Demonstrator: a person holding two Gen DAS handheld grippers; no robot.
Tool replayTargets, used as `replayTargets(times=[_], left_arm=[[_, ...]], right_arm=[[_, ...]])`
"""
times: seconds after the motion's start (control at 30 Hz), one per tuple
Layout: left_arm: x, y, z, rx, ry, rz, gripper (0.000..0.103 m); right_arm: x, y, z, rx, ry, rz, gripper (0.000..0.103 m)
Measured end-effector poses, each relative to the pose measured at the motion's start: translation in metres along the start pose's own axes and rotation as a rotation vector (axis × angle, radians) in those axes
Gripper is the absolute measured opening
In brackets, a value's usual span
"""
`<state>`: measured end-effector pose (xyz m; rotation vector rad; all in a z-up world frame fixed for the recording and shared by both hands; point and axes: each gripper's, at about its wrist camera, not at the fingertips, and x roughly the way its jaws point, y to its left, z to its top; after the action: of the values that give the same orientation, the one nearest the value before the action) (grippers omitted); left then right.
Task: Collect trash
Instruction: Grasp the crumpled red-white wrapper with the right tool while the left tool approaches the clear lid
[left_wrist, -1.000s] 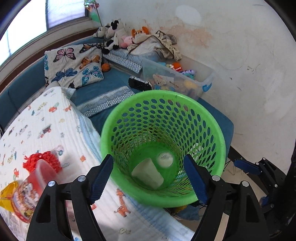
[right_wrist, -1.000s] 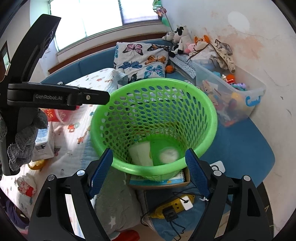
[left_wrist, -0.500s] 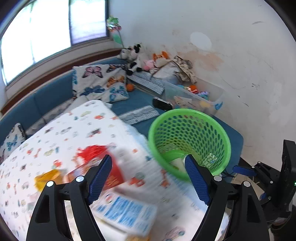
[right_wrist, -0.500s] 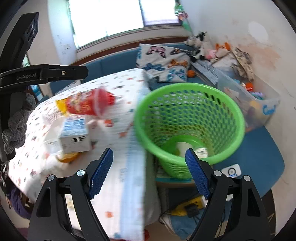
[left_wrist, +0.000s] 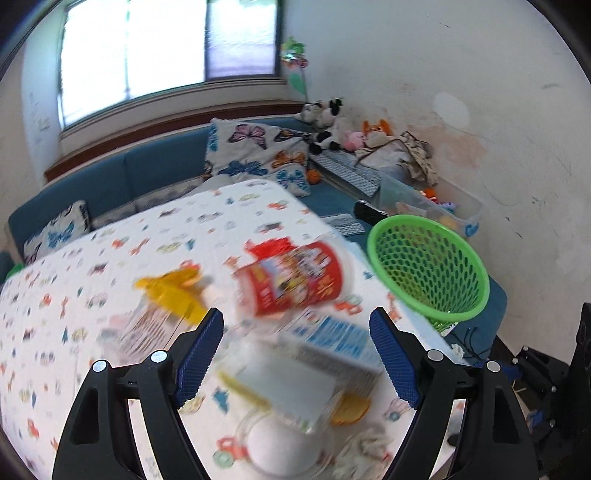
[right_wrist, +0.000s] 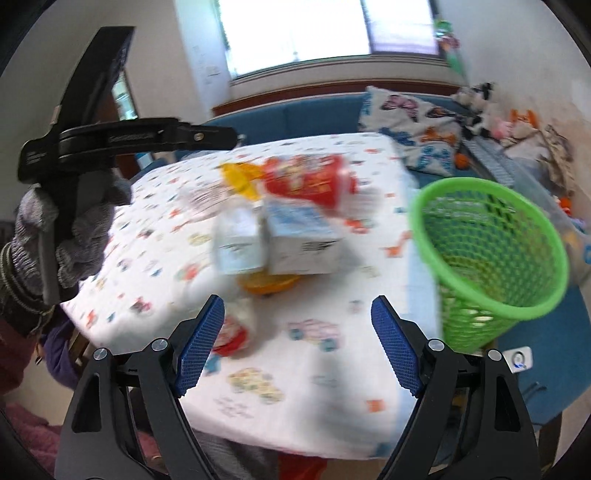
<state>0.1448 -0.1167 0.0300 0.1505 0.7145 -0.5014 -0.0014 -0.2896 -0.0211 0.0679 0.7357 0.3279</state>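
The left hand-held gripper (left_wrist: 295, 354) hangs empty, pads spread, right over the litter heap on the cloth-covered worktop (left_wrist: 92, 280); the right hand-held gripper (right_wrist: 295, 343), also spread and empty, sits further back. Beyond lie a boxy milk carton (left_wrist: 332, 343), then a glossy red cup (left_wrist: 291, 280) on its side, long axis crosswise. The green mesh basket (left_wrist: 428, 269) stands off to the right.

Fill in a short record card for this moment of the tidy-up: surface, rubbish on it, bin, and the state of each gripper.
surface: table with patterned white cloth
rubbish on table: red cup, blue-and-white carton, yellow wrapper; picture blurred
bin: green basket past the table's edge
left gripper: open, holding nothing
right gripper: open, holding nothing
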Motion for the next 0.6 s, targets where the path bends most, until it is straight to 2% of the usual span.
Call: replayTargets(times=[0.27,0.43,0.6], left_arm=[[-0.012,0.041,-0.040,-0.076,0.014,0.050,0.078],[-0.016,0.059,-0.061,-0.123,0.031,0.054,0.078],[-0.013,0.067,-0.083,-0.126,0.072,0.055,0.076]], right_arm=[[0.028,0.043,-0.009,-0.077,0.059,0.072,0.084],[0.047,0.048,-0.014,-0.084,0.098,0.071,0.084],[0.062,0.049,-0.017,-0.093,0.127,0.068,0.084]])
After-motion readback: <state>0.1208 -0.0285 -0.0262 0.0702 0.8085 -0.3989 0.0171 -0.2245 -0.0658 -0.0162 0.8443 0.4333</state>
